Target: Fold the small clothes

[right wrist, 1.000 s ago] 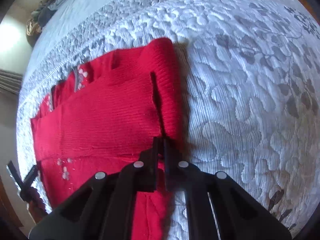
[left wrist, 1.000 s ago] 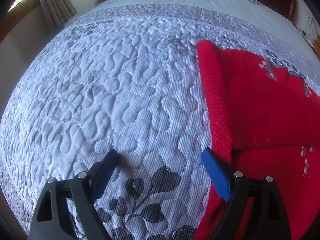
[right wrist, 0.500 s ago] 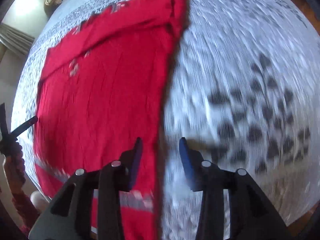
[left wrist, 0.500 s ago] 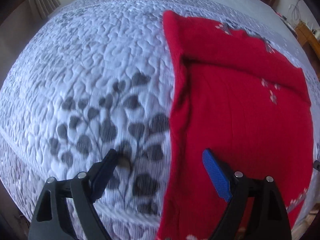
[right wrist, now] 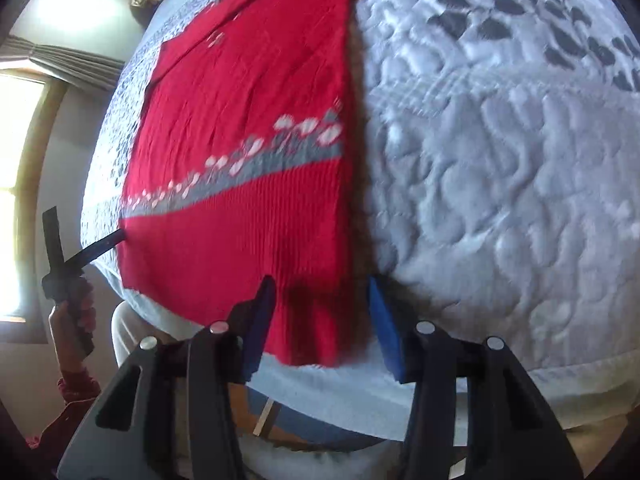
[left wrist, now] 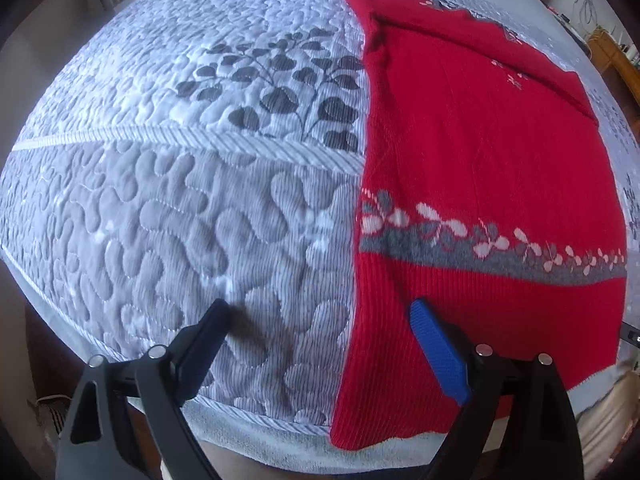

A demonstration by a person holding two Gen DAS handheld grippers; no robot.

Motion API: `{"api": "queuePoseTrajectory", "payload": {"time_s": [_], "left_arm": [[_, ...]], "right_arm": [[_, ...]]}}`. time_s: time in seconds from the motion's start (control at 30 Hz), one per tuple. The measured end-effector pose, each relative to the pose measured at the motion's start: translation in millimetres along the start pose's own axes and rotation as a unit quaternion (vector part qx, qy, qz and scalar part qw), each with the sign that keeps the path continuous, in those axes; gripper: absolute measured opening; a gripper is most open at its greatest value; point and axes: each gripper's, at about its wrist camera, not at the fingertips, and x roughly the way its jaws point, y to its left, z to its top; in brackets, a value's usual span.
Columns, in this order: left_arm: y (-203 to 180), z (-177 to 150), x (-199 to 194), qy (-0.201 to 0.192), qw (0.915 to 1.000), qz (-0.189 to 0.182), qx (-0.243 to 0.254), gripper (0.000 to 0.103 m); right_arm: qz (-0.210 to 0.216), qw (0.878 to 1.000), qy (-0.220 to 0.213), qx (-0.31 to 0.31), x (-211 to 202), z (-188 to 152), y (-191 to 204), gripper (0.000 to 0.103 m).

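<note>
Red sweater (left wrist: 480, 152) lies flat on quilted bed (left wrist: 180, 208), hem hanging over near edge, sleeves seemingly folded in at far end

Risk: hem corners grabbed unevenly, so fold skews; knit may slip or bunch

Left gripper (left wrist: 320, 344): jaws wide apart, holding nothing, straddling sweater's left hem edge

Right gripper (right wrist: 322, 312): jaws apart, holding nothing, straddling right hem corner
</note>
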Motion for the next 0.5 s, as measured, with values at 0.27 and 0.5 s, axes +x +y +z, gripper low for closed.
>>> {"api": "queuePoseTrajectory", "payload": {"time_s": [0.27, 0.5], "left_arm": [[-2, -20, -2, 0.014, 0.9995, -0.027, -0.007, 0.074], [-18, -51, -28, 0.018, 0.9952, -0.092, -0.027, 0.006]], "right_arm": [[0.079, 0.996, -0.002, 0.027, 1, -2, -2, 0.008], [0.069, 0.997, -0.04, -0.008, -49, -8, 15, 0.007]]}}
